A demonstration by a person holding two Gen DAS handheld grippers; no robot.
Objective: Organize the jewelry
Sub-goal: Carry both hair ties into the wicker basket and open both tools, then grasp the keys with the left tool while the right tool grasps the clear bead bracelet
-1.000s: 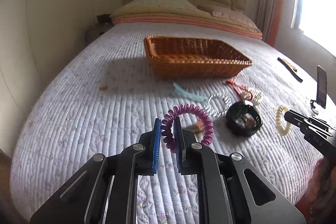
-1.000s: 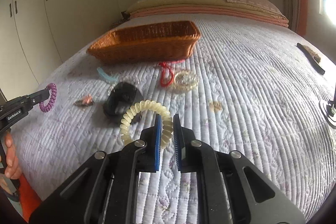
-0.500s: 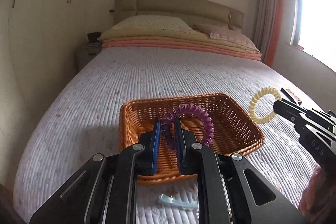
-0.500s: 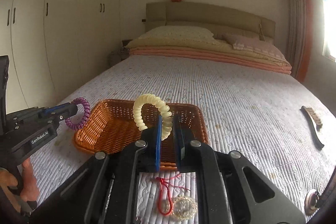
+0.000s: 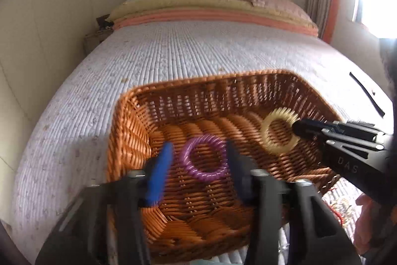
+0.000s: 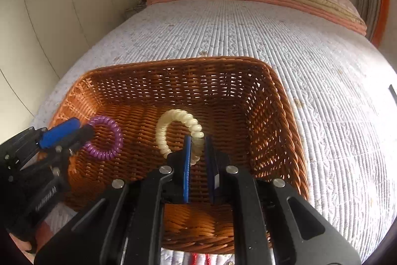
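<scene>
Left wrist view shows the left gripper (image 5: 198, 160) opening, purple coil ring (image 5: 204, 157) loose between its fingers above the wicker basket (image 5: 129, 101); release the cream coil ring (image 6: 180, 134), pinched by the right gripper (image 6: 198, 153) whose fingers begin parting, inside that basket.

Both coil ties carried from the quilt to over the basket

The left gripper (image 5: 198, 160), clamped on the purple coil tie (image 5: 204, 157) before, is opening its jaws, the tie loose between them above the wicker basket (image 5: 129, 116); at its 2 o'clock the right gripper (image 6: 197, 150) has brought the cream coil tie (image 6: 173, 126) inside the rim
</scene>
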